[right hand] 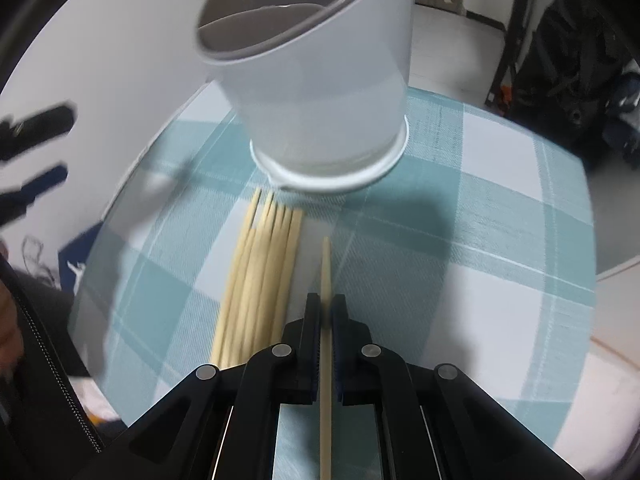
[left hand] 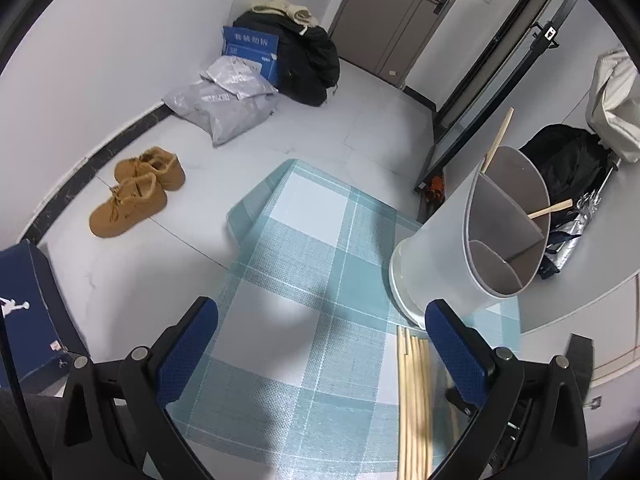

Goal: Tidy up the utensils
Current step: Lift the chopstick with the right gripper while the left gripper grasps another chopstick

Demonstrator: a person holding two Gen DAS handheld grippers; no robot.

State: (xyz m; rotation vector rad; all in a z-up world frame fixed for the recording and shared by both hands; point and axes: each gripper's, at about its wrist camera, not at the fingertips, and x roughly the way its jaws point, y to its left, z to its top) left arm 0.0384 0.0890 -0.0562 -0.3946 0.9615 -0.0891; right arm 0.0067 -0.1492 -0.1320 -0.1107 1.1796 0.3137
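A white utensil holder (left hand: 452,256) with grey dividers stands on the checked tablecloth (left hand: 304,264); two wooden utensils (left hand: 550,210) stick out of it. It also shows in the right wrist view (right hand: 320,92). Several wooden chopsticks (left hand: 414,400) lie side by side in front of it, also in the right wrist view (right hand: 260,276). My left gripper (left hand: 320,344) is open and empty above the cloth, left of the chopsticks. My right gripper (right hand: 326,304) is shut on a single chopstick (right hand: 326,264), held above the cloth and pointing at the holder's base.
The table edge drops to a pale floor with tan shoes (left hand: 136,192), grey and blue parcels (left hand: 232,96), a dark bag (left hand: 308,64) and a blue box (left hand: 28,312). A black backpack (left hand: 568,168) sits behind the holder. The left gripper shows blurred in the right wrist view (right hand: 36,160).
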